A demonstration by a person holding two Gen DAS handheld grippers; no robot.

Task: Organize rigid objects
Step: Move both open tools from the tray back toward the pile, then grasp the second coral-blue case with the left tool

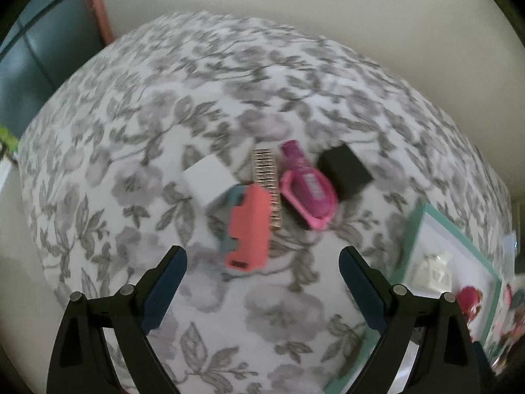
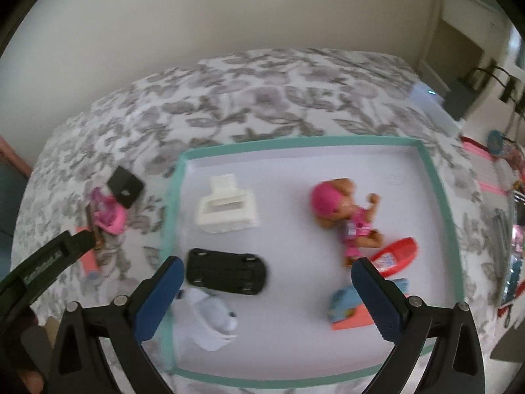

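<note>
My left gripper (image 1: 262, 256) is open and empty, hovering just short of a cluster on the floral cloth: a coral and blue plastic piece (image 1: 250, 229), a white cube (image 1: 208, 179), a gold comb-like strip (image 1: 266, 184), a pink and magenta toy (image 1: 308, 185) and a black box (image 1: 345, 169). My right gripper (image 2: 267, 271) is open and empty above a teal-rimmed white tray (image 2: 443, 213). The tray holds a white hair claw (image 2: 226, 210), a black toy car underside (image 2: 226, 271), a pink-haired doll (image 2: 344, 213), a red toy boat (image 2: 395, 256), a white toy (image 2: 213, 318) and a blue and orange piece (image 2: 344, 308).
The floral cloth (image 1: 229, 82) covers the table, with a beige wall behind. The tray's corner (image 1: 426, 216) shows at right in the left wrist view. The left gripper's arm (image 2: 42, 262) shows at left in the right wrist view. Clutter lies off the table's right edge (image 2: 502, 164).
</note>
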